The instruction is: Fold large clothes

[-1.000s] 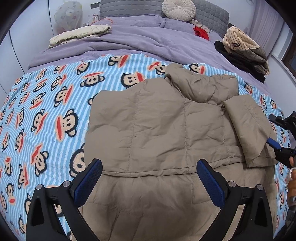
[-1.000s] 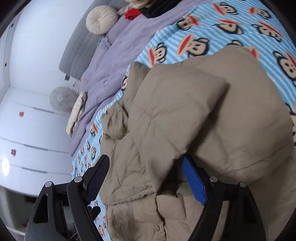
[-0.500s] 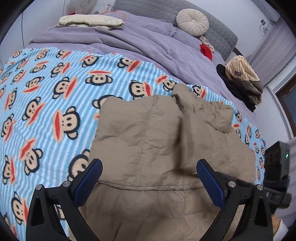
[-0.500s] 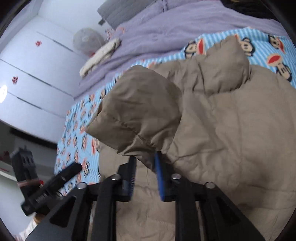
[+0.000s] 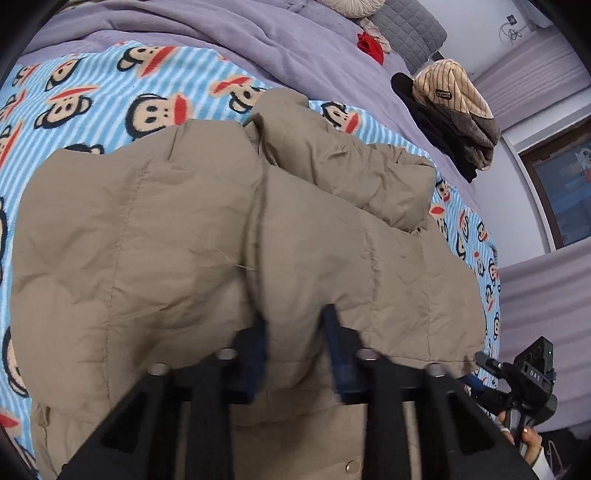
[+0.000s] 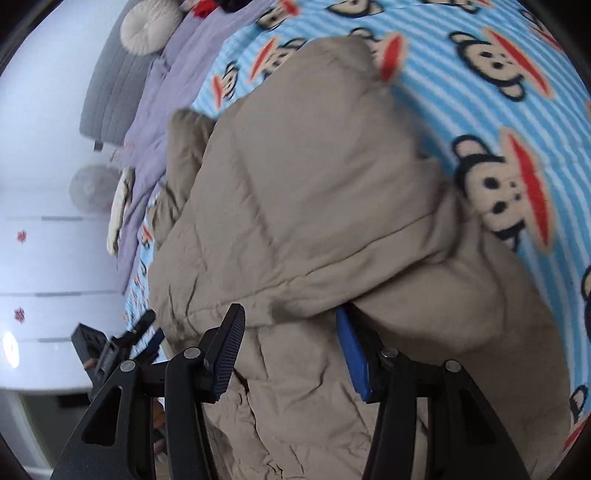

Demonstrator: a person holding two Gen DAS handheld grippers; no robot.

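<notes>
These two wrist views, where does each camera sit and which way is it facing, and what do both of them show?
Left wrist: rides the left claw, angled down across the bed toward the headboard; claw pinched on the tan puffer jacket; right claw at lower right.
Right wrist: rides the right claw, angled down at the jacket's folded sleeve lying between the pads; left claw at lower left.
Shared: jacket, monkey-print blanket, purple duvet.

Black gripper (image 6: 291, 343), blue ribbed pads (image 6: 352, 354)
</notes>
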